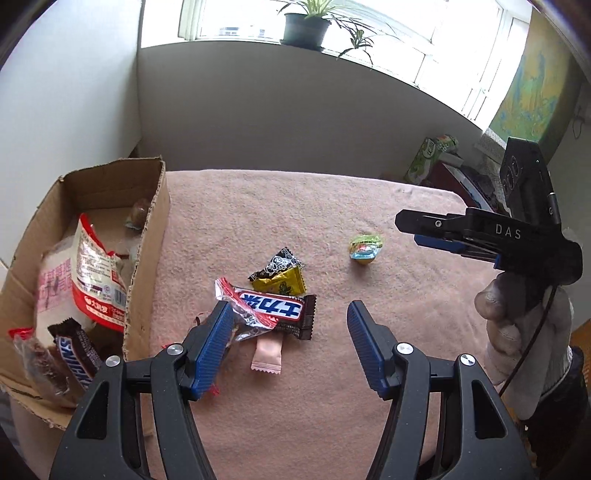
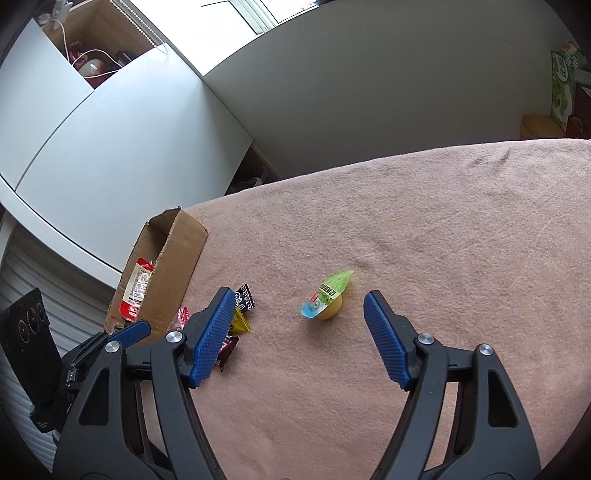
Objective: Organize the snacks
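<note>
My left gripper (image 1: 288, 314) is open and empty above a pile of snacks on the pink cloth: a Snickers bar (image 1: 275, 308), a black-and-yellow candy packet (image 1: 279, 275), a clear red-edged wrapper (image 1: 243, 314) by the left finger, and a pink sachet (image 1: 266, 356). A cardboard box (image 1: 147, 258) at left holds several snacks. My right gripper (image 2: 297, 306) is open and empty, its fingers on either side of a small jelly cup (image 2: 325, 301) that lies just ahead of them; the cup also shows in the left wrist view (image 1: 365, 247).
The pink cloth (image 2: 443, 240) covers the table. The box (image 2: 173, 273) stands at its left edge by a white cabinet (image 2: 110, 147). A green package (image 1: 428, 158) and clutter sit beyond the far right corner. A potted plant (image 1: 306, 26) stands on the windowsill.
</note>
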Tool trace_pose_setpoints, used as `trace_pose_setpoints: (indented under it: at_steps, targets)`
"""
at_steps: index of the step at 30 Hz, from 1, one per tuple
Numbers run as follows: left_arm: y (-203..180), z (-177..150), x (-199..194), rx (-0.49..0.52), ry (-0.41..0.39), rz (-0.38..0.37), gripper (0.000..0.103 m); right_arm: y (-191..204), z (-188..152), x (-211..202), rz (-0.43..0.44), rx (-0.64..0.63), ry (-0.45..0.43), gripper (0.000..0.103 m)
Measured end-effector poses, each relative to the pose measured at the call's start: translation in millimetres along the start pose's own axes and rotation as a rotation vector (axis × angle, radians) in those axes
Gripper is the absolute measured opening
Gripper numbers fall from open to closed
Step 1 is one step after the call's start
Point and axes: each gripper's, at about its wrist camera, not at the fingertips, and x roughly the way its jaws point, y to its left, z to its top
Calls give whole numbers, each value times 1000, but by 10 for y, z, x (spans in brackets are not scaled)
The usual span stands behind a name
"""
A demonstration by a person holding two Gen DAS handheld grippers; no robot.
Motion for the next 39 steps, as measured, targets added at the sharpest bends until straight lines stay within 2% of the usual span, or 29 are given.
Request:
trace_pose_setpoints:
  at_steps: [2, 4, 7, 9, 11, 14, 16, 18, 23, 26, 29, 33, 34, 37, 39]
  targets:
    - [48, 187, 116, -22, 44, 8, 63, 16, 12, -15, 1, -8, -1, 66]
    - [144, 339, 261, -69, 95, 42, 63, 10, 13, -41, 5, -5, -10, 65]
    - [137, 533, 457, -50, 141, 91, 62, -25, -1, -88, 9, 4, -23, 65]
    - [155, 604, 623, -80, 197, 84, 62, -44, -23, -107, 16, 11, -24, 65]
    - [225, 634, 769, -127, 248, 73, 57, -55, -52, -134, 20, 10, -28, 65]
    - [222, 609, 911, -128, 287, 85, 50, -44, -88, -185, 19, -7, -34, 65]
    - [197, 539, 987, -119, 327, 80, 36, -27, -105, -215, 16, -18, -37, 65]
    - [157, 429, 1051, -100, 360, 74, 31, -11, -117, -243, 19, -26, -42, 65]
    - [-55, 187, 970, -9, 367, 68, 30, 42, -142, -293, 25, -35, -49, 65]
    - [-217, 16, 903, 3, 381, -7, 28, 61, -181, -306, 28, -38, -48, 65]
    - [-388, -89, 815, 73, 339, 1, 28, 59, -216, -323, 24, -36, -47, 65]
    - [-301, -122, 662, 19, 310, -115, 28, 23, -255, -348, 6, -45, -43, 65]
    - [-250, -128, 613, 5, 292, -118, 28, 10, -255, -344, -1, -49, -41, 65]
    - [-150, -170, 467, 29, 229, -52, 32, -43, -215, -274, -16, -38, -19, 65]
    - [-134, -192, 412, 43, 211, -48, 32, -71, -180, -164, -24, -22, 10, 65]
